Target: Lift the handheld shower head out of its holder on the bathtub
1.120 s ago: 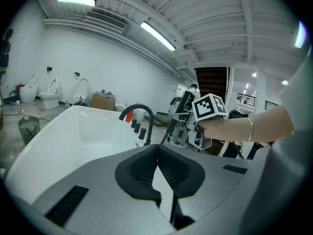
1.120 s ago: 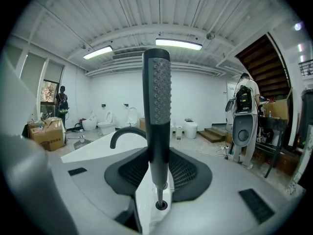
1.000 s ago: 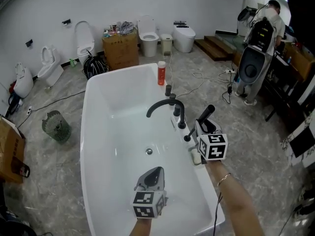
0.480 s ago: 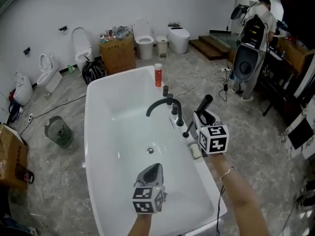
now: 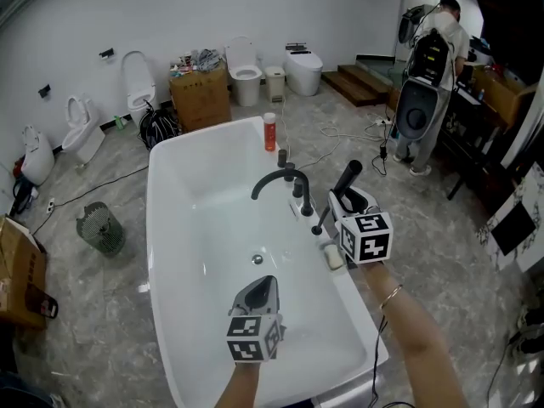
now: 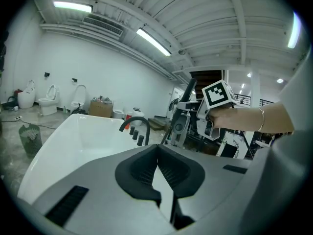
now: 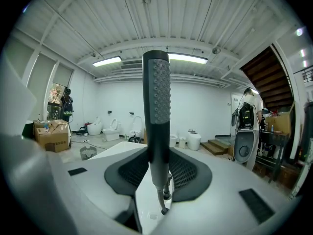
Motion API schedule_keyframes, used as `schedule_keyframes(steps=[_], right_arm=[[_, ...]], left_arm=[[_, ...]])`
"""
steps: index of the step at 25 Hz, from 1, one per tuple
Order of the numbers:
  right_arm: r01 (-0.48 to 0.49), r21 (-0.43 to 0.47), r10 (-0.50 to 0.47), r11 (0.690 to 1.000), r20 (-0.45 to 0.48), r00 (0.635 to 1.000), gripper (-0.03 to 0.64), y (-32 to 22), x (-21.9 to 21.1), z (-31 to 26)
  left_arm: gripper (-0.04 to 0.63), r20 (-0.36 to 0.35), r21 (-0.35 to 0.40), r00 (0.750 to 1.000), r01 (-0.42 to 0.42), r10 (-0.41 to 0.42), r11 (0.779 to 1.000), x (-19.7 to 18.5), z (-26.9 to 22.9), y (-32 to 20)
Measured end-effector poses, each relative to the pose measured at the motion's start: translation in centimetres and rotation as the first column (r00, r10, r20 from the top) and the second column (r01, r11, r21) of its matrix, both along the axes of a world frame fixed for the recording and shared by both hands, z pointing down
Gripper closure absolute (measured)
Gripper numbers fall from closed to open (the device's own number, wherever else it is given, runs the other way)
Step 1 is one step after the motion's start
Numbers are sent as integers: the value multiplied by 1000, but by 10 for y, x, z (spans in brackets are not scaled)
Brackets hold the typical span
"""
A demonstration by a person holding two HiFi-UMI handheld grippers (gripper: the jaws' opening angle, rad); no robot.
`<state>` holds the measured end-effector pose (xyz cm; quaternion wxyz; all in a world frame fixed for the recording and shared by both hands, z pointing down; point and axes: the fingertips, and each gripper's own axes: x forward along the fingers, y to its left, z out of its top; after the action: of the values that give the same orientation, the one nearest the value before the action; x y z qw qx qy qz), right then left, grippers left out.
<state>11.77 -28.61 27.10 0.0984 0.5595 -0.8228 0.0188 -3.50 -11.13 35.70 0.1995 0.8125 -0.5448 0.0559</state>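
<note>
Above the bathtub's right rim, the shower head [image 7: 156, 97] is up in the air, standing upright with its nozzle face showing. It's clamped low on the handle by the right gripper [image 5: 345, 201], whose jaws sit partly open, pads pressed on either side of the handle. That's the change: a second ago the wand and that gripper sat lower and closer to the rim, and now both ride clearly higher in the head view. Its thin hose [image 7: 161, 199] trails from the handle's foot down to a fitting on the rim. The holder itself is hard to pick out among the dark fittings, but the handle's foot looks clear of it, so I'd judge the lift essentially done.

Just left of the wand, the black faucet [image 5: 276, 181] arches over the basin, its knobs lined up along the rim. The left gripper [image 5: 259, 294] hovers over the near middle of the bathtub [image 5: 161, 228], jaws closed together with nothing in them. It's a touch higher than before and takes no part in the lift. An orange bottle [image 5: 269, 132] stands on the far rim, well apart from the action.
</note>
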Motion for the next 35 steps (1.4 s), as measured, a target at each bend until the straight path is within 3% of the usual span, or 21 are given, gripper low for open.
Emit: schedule_keyframes(steps=[11, 35], right_arm=[[14, 13, -13, 1000, -33, 999, 486, 31, -11, -24], [7, -7, -8, 1000, -34, 999, 488, 35, -15, -30]], left_arm=[[575, -2, 33, 1000, -3, 3, 999, -7, -24, 24], [575, 8, 39, 1000, 24, -24, 999, -23, -36, 40]])
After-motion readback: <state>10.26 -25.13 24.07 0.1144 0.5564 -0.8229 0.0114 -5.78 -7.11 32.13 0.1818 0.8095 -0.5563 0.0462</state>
